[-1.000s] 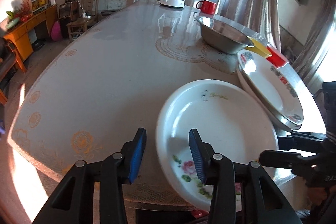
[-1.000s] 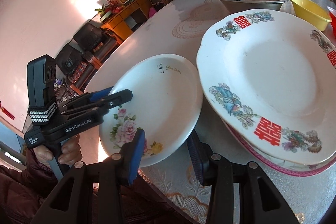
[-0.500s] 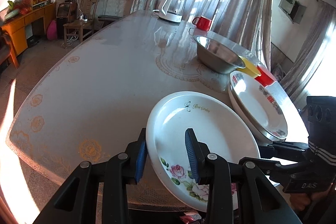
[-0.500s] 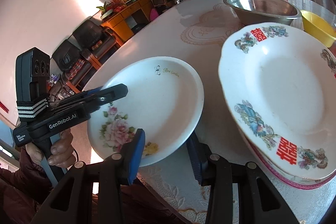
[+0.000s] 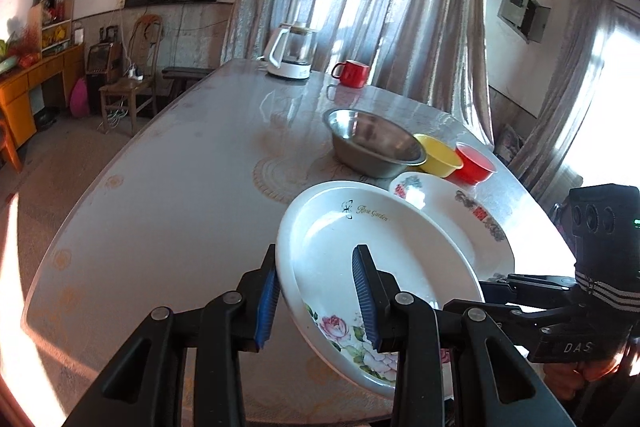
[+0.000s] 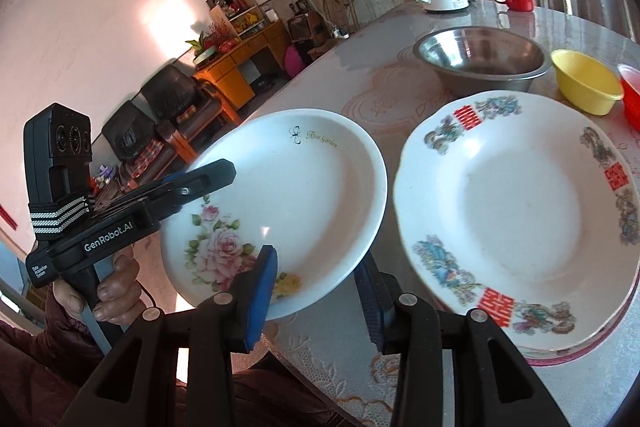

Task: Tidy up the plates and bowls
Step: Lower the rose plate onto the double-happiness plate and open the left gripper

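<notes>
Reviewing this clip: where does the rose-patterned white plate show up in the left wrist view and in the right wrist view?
Left wrist view: the rose plate sits low and right of centre, its rim between the left hand-held gripper fingers.
Right wrist view: the rose plate is centre-left, lifted, with the left hand-held gripper on its left rim.
Shared landmark: the steel bowl, behind the plates in both views.

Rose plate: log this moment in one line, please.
rose plate lifted, tilted | left gripper clamps rim | right gripper straddles rim, open | patterned plates stacked on table
</notes>
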{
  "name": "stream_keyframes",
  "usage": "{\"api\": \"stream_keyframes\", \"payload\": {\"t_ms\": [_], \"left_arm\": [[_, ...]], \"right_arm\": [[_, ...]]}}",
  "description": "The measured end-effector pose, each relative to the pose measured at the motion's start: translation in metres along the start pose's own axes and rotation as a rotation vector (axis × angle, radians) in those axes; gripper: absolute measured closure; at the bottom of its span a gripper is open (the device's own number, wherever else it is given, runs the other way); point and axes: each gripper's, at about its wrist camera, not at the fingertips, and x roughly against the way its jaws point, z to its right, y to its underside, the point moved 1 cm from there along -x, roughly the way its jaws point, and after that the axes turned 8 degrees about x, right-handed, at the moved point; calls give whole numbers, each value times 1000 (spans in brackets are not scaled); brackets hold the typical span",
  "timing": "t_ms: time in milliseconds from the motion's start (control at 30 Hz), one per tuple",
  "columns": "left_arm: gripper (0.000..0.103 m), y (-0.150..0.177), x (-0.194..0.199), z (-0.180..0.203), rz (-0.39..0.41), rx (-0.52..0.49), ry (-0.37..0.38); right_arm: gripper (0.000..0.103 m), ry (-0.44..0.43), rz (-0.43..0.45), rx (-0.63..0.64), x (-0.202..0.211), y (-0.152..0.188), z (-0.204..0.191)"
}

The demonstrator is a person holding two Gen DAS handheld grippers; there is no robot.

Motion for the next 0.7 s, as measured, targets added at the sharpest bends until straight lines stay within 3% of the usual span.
{"api": "stream_keyframes", "payload": {"t_ms": [367,700], "left_arm": [[68,-16,-45,65,-57,-99,69],[66,-10,-93,109,-170,-158,111]], "right_arm": [[63,123,88,-123,48,6,42],[62,238,88,-268,66,20,86]]}}
